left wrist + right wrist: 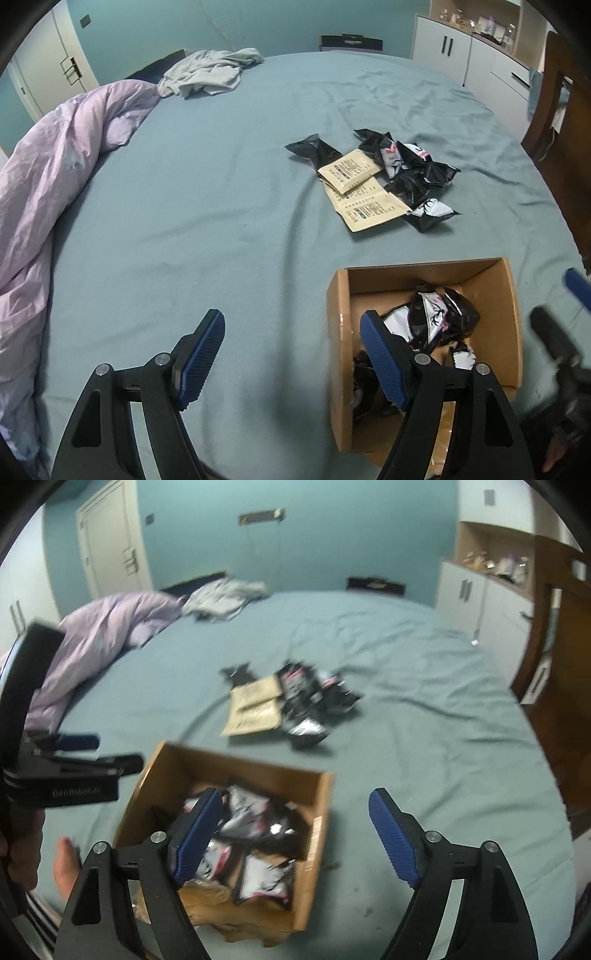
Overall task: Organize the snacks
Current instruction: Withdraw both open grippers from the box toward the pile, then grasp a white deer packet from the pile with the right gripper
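Observation:
A pile of snack packets lies on the blue-grey bed: black-and-white packets and beige packets; the pile also shows in the right wrist view. A cardboard box holding several black-and-white packets stands near me, also in the right wrist view. My left gripper is open and empty, at the box's left wall. My right gripper is open and empty, above the box's right side.
A lilac duvet is bunched along the bed's left side. A grey garment lies at the far end. White cabinets and a wooden chair stand at the right. A bare foot rests by the box.

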A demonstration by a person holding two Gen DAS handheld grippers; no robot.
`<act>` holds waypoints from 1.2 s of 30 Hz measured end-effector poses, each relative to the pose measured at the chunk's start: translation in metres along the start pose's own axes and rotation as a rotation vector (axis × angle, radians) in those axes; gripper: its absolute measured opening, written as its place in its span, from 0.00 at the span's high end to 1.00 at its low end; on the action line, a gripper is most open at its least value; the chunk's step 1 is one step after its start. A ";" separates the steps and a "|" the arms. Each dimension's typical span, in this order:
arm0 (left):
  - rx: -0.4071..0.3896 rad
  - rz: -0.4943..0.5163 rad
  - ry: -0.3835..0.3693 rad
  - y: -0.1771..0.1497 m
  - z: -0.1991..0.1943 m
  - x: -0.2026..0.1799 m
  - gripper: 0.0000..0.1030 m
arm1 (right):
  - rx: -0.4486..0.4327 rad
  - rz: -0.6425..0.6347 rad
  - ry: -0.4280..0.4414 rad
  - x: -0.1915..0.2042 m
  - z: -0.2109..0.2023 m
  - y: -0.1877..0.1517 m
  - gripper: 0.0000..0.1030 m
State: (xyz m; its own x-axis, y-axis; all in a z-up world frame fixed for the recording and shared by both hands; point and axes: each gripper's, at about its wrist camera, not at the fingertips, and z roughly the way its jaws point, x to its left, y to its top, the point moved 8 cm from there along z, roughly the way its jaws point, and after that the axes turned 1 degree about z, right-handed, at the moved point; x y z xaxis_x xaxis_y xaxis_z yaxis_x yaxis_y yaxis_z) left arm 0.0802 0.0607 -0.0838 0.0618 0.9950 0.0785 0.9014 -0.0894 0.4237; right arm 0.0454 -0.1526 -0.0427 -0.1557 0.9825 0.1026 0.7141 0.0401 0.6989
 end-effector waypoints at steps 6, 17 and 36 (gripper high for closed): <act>0.002 -0.017 -0.002 0.001 0.000 0.003 0.26 | 0.037 0.148 0.039 -0.024 -0.001 -0.001 0.20; 0.037 -0.050 -0.135 0.012 0.007 -0.011 0.24 | 0.163 0.199 0.102 -0.050 0.066 0.045 0.20; 0.089 -0.124 -0.181 0.022 0.026 -0.007 0.23 | 0.520 0.132 0.238 -0.036 0.216 0.068 0.20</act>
State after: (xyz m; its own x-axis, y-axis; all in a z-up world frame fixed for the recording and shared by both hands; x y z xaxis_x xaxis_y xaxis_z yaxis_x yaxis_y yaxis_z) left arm 0.1112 0.0527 -0.0983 0.0168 0.9906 -0.1359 0.9406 0.0304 0.3381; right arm 0.2471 -0.1458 -0.1519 -0.1489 0.9196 0.3635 0.9695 0.0635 0.2366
